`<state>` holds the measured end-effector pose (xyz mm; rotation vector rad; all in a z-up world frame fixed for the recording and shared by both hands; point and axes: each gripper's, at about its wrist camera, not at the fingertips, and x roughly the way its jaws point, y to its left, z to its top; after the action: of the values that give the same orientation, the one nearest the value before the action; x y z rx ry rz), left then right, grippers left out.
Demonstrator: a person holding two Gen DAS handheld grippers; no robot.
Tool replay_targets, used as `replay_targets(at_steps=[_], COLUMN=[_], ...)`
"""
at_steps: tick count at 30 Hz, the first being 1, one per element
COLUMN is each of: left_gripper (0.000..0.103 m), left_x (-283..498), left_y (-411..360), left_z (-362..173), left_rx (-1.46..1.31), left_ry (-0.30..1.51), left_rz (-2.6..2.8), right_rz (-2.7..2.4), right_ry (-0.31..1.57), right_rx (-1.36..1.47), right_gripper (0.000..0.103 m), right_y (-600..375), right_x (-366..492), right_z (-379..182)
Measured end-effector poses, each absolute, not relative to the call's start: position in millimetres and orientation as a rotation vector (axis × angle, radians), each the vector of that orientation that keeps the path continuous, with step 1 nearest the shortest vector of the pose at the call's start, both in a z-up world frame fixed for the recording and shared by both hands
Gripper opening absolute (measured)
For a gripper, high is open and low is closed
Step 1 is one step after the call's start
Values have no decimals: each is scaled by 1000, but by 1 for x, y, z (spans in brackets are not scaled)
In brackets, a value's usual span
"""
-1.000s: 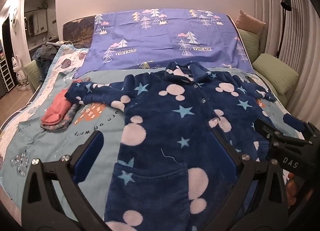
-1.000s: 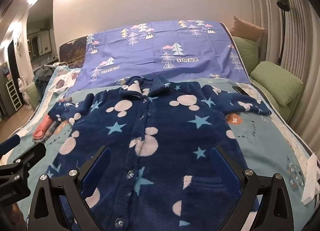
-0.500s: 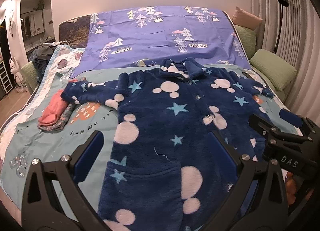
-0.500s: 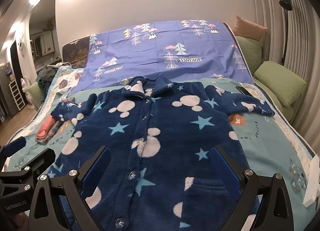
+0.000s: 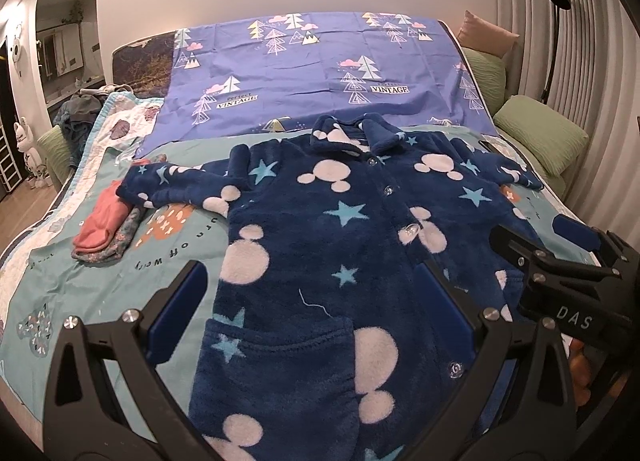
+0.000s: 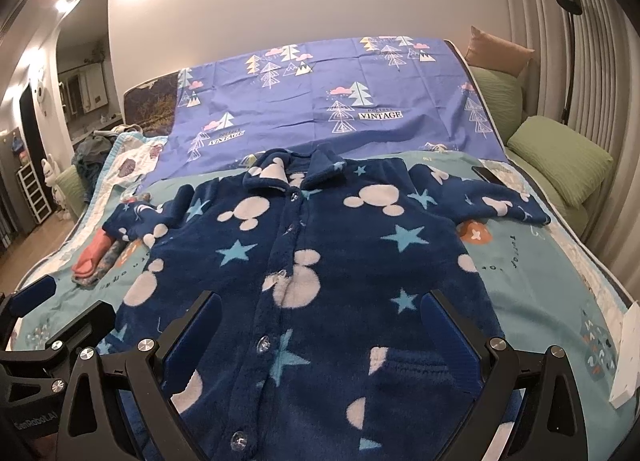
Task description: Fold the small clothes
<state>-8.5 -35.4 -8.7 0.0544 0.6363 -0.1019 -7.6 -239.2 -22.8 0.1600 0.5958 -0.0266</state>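
Bedroom; bed (image 5: 100, 261) under a teal printed quilt. Nearest, left gripper (image 5: 312, 317) and right gripper (image 6: 320, 337) hover, jaws wide, holding nothing. Beneath them the navy fleece star-and-mouse-print pyjama top (image 6: 320, 253) lies flat, buttoned, sleeves spread: unfolded. Beyond its left sleeve, a small folded coral-and-floral pile (image 5: 106, 227), apparently finished.

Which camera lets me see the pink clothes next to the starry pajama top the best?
The left wrist view. There the folded pink clothes look bigger and lie in plain sight beside the pajama top, by its sleeve. In the right wrist view they are smaller, near the picture's left edge, partly tucked behind the sleeve.
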Motion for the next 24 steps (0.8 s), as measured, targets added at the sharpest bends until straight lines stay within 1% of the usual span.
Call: replay_targets(at_steps=[24], left_gripper=[103], left_x=[-14], left_y=[-32], left_z=[-16], left_rx=[48], left_ry=[649], left_rz=[-100], right_rz=[-66], right_ry=[599], right_rx=[141], right_gripper=[101], right_y=[-232], right_x=[-11], right_z=[-31])
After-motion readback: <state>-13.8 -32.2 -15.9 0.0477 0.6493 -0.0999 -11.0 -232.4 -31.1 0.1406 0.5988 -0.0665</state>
